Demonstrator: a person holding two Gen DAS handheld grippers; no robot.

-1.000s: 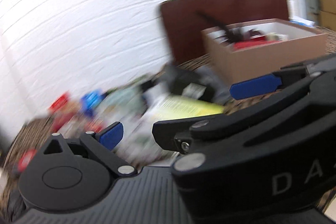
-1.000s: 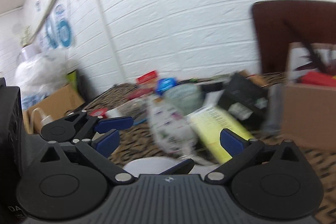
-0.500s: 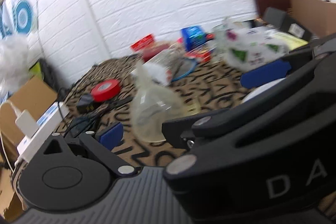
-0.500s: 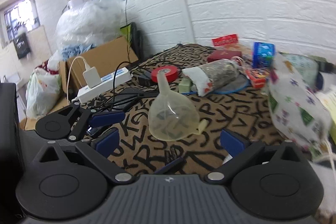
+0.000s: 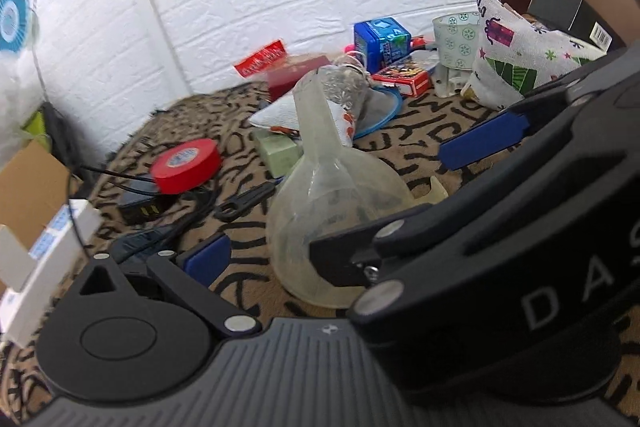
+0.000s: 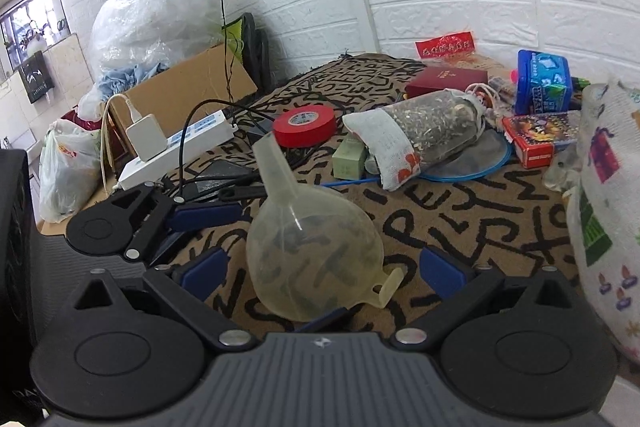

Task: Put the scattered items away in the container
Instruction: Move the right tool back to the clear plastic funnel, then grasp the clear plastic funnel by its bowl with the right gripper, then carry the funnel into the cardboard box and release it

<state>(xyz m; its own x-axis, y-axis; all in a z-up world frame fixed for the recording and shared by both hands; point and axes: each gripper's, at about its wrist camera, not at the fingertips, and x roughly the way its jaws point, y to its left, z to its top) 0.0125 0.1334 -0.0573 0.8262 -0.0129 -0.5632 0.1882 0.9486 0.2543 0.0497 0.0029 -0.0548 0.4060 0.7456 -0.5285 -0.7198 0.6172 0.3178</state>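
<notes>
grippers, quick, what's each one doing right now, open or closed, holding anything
Left gripper: open, holding nothing, beside the translucent plastic funnel.
Right gripper: open, blue pads either side of the funnel, not gripping it.

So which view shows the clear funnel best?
The right wrist view: the funnel shows whole, spout to rim tab, between the open right gripper fingers. In the left wrist view the funnel is partly hidden behind the right gripper's body.

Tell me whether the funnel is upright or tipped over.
Tipped over. The funnel lies on its side on the patterned cloth, spout slanting up and away, between the right gripper's open jaws.
</notes>
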